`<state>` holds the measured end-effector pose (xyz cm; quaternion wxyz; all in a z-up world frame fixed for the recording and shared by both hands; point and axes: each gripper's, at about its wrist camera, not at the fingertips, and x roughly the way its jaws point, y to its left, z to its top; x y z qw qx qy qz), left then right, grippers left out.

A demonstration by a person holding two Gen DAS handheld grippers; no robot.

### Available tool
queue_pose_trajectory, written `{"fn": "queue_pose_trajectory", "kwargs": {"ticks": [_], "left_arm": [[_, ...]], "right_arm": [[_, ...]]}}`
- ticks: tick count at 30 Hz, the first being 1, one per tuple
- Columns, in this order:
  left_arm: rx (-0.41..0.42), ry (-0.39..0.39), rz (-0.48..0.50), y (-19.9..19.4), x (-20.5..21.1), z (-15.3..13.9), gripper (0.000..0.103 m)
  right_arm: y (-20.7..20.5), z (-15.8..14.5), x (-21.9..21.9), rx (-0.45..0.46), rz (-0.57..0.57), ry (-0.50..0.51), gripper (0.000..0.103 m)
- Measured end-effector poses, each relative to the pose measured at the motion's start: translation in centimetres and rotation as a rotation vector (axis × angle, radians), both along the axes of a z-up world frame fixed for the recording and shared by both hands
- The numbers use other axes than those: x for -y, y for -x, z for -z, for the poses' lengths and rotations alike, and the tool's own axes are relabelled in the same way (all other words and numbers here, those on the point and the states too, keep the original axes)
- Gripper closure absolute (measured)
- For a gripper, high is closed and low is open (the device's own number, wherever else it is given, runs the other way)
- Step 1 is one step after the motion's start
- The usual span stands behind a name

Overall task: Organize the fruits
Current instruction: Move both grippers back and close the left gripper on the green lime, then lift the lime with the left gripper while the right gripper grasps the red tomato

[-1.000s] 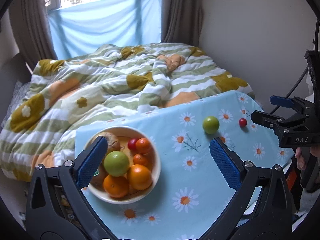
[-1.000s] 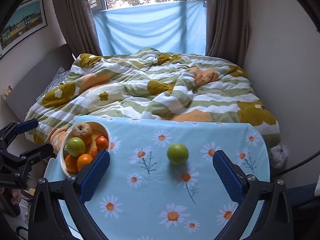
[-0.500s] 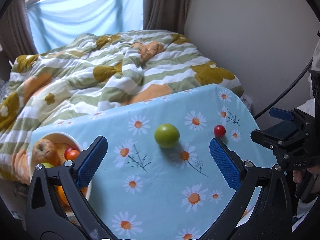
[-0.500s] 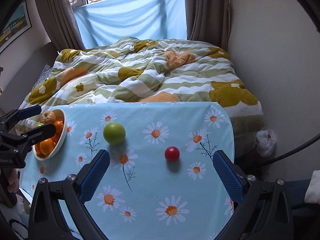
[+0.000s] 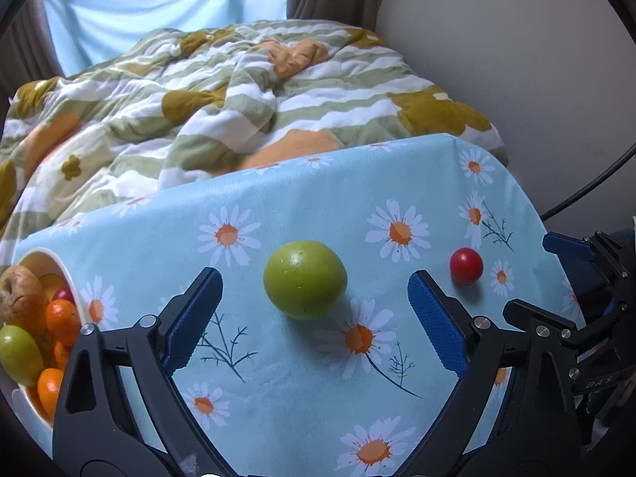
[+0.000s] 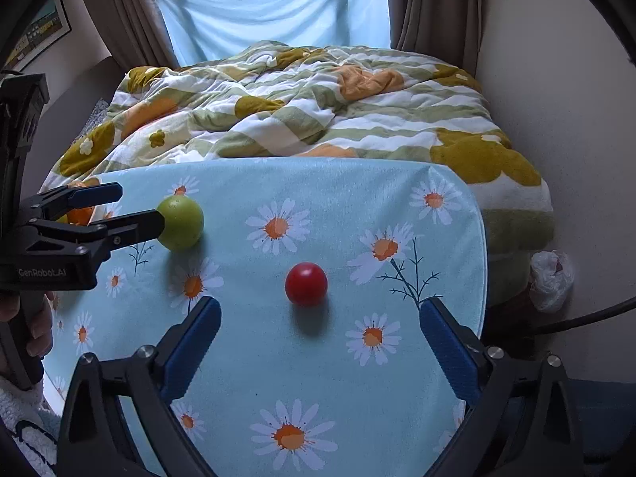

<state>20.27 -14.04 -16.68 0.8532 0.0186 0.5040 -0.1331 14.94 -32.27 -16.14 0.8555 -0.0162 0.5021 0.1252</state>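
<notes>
Left tool (image 5: 314,306) wide, jaws closing, green apple (image 5: 305,279) on the bench (image 5: 278,377) ahead of its tips, untouched. Right tool (image 6: 320,330) wide, closing, over small red fruit (image 6: 306,283). Fruit bowl (image 5: 69,290) at bench's left edge.

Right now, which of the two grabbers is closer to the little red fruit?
Right. The right gripper frames the small red fruit just ahead of its closing jaws, not touching. The left gripper, also closing, lines up on the green fruit beside it.

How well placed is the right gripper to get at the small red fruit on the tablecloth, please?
Probably well: the right gripper, jaws wide though closing, faces the small red fruit, with only bare tablecloth between.
</notes>
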Motion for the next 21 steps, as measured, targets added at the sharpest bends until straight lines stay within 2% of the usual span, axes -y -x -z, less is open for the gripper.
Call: {"fn": "queue_pose_trajectory", "kwargs": {"ticks": [2,4,5,6,8,9,10,12,17,21], "left_arm": [[-0.013,-0.002,-0.001,-0.4,0.1,1.0,0.006],[-0.026,-0.011,0.001,-0.8,0.3,1.9,0.019],[-0.031,-0.019,0.002,-0.9,0.4,2.3,0.022],[-0.034,-0.024,0.003,-1.1,0.5,2.7,0.024],[-0.036,-0.024,0.008,-1.3,0.7,3.2,0.029],[-0.035,-0.037,0.007,-1.4,0.8,3.4,0.038],[-0.031,-0.05,0.01,-1.5,0.9,3.6,0.042],[-0.028,-0.043,0.013,-1.6,0.8,3.5,0.042],[-0.028,-0.055,0.015,-1.4,0.7,3.4,0.042],[-0.029,-0.055,0.001,-1.0,0.6,3.4,0.042]], "right_arm": [[-0.2,0.8,-0.1,-0.007,-0.006,-0.002,0.005],[-0.4,1.5,-0.1,-0.015,-0.01,-0.007,0.006],[-0.5,1.7,-0.2,-0.018,-0.016,-0.007,0.007],[-0.5,2.0,-0.3,-0.023,-0.027,-0.006,0.014],[-0.7,2.6,-0.7,-0.035,-0.048,0.013,0.017],[-0.7,2.8,-0.8,-0.034,-0.057,0.02,0.018],[-0.7,2.9,-0.9,-0.034,-0.067,0.023,0.022],[-0.8,3.1,-1.0,-0.042,-0.079,0.025,0.026],[-1.2,3.4,-1.2,-0.039,-0.092,0.028,0.028],[-1.5,3.6,-1.5,-0.04,-0.106,0.029,0.035]]}}
